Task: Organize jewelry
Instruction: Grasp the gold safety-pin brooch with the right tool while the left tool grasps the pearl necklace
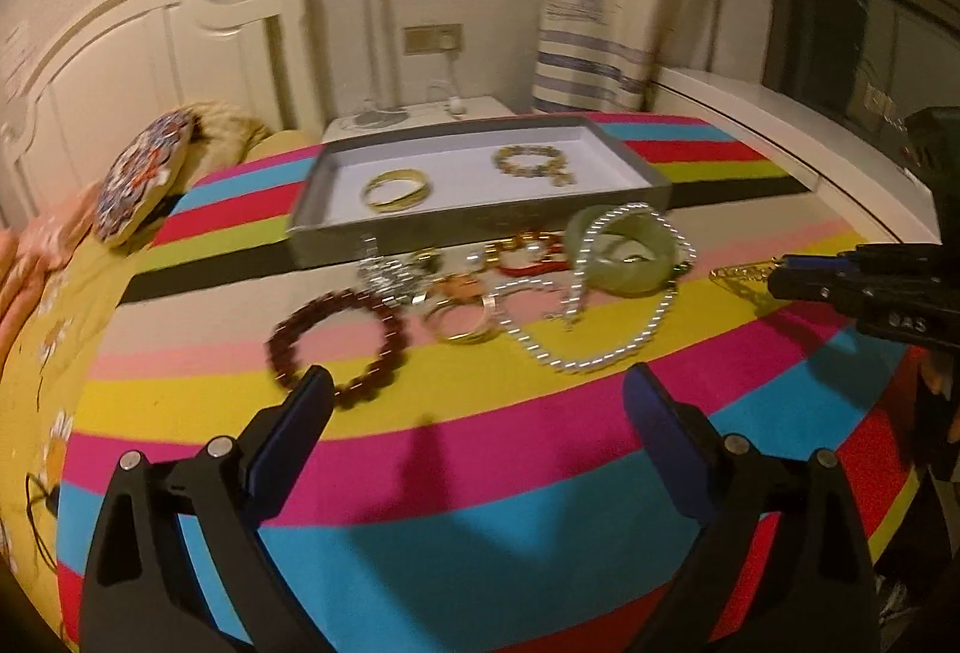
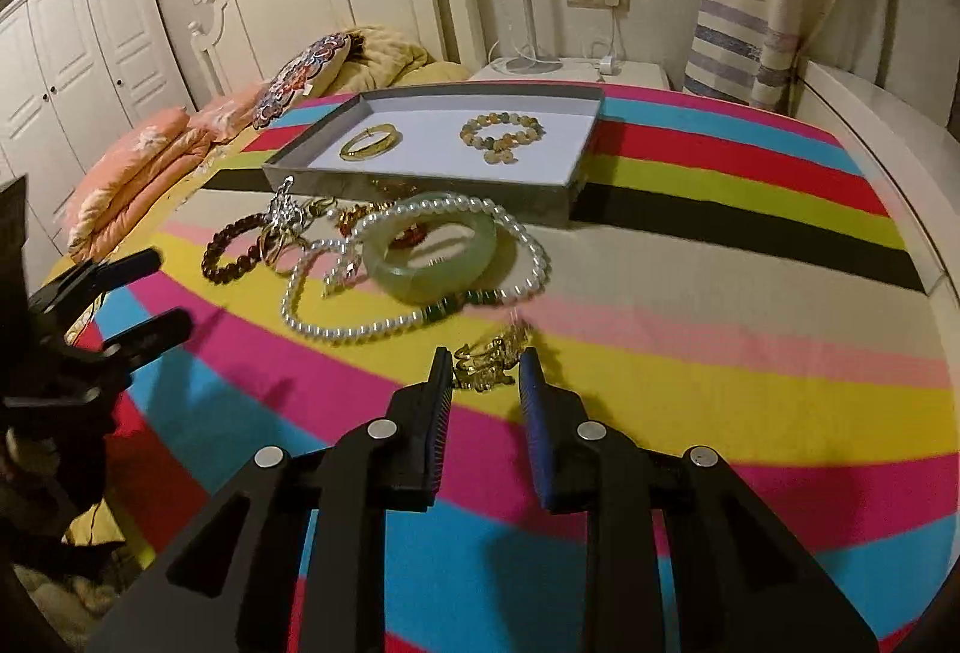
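Step in hand: picking up the next loose piece — the right gripper [image 2: 485, 371] is down at a small gold chain piece [image 2: 489, 368] on the near right of the striped cloth [image 2: 750, 389].
Right tool: fingers narrowed around the gold piece, one either side; whether they actually pinch it yet I cannot tell (a gap shows on both sides).
Left tool: the left gripper [image 1: 480, 401] hovers with its fingers spread wide and nothing between them, near the dark red bead bracelet [image 1: 336, 341].
Where the jewelry sits: the grey tray [image 2: 420, 185] lies at the far side, holding a gold bangle [image 2: 371, 143] and a beaded bracelet [image 2: 501, 137]. Just near of it is the loose heap — jade bangle [image 2: 429, 257] ringed by the pearl necklace [image 2: 360, 332], with silver and gold bits to the left.
Progress: early, I'd judge — two pieces in, most still out.
Next move calls for: closing fully on the slack chain, lifting clear, then carrying it far and left over the tray wall to a bare patch.
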The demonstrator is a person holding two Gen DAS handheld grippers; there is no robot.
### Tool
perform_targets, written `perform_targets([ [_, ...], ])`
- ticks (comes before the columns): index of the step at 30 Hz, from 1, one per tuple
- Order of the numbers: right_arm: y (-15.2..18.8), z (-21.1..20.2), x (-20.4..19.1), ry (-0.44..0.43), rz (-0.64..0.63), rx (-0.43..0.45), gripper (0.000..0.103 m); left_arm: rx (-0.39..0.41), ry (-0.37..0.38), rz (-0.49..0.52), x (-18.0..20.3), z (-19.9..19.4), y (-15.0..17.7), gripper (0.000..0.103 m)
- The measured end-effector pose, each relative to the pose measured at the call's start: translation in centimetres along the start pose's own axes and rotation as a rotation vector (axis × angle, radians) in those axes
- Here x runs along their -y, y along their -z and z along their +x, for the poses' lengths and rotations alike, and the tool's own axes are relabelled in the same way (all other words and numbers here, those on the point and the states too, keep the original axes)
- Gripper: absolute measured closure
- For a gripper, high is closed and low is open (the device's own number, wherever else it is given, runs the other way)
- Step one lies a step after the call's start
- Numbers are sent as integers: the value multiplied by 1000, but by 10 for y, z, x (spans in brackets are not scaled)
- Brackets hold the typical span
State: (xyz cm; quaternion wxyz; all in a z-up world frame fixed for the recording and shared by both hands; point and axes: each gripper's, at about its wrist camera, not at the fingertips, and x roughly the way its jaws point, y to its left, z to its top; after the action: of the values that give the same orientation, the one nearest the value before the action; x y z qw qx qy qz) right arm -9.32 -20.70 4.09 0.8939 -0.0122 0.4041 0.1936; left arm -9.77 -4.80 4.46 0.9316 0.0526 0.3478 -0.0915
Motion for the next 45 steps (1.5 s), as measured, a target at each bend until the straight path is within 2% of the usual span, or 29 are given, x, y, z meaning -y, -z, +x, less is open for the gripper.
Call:
perform_targets([
  [7,24,7,11,64,-20,-100,77,-19,20,41,20,17,-9,8],
  [8,23,7,11,74,-26,-105,75,-20,17,42,21,18,-10,8],
  [10,22,9,9,89,-40,-110,59,-26,14,41,20,20,-9,8],
  [14,18,19,2,116,-85,-107,58,-40,23,29,19,25,-10,8],
  [15,16,21,2,117,-92,-105,60,-42,27,27,18,25,-10,9],
  [16,15,21,3,114,-91,-106,76,-42,37,26,18,27,-12,11],
  [17,15,20,4,119,-93,-102,82,-42,44,28,19,28,-13,14],
  [18,16,19,6,122,-90,-97,83,-42,48,30,19,31,-16,15],
  [24,18,6,20,70,-16,-42,83,-53,99,38,22,54,-34,42],
  [27,18,5,23,60,3,-35,83,-72,133,42,25,71,-43,46],
  [32,19,3,21,46,6,-20,83,-115,107,80,31,94,-46,52],
  [34,19,3,20,41,6,-12,83,-137,121,101,35,100,-46,62],
  [36,20,1,20,37,10,-5,83,-158,137,128,41,104,-44,96],
  [39,21,-1,21,31,17,4,83,-136,141,166,49,99,-42,96],
  [45,22,-9,22,10,36,34,83,-29,213,185,65,55,-53,96],
])
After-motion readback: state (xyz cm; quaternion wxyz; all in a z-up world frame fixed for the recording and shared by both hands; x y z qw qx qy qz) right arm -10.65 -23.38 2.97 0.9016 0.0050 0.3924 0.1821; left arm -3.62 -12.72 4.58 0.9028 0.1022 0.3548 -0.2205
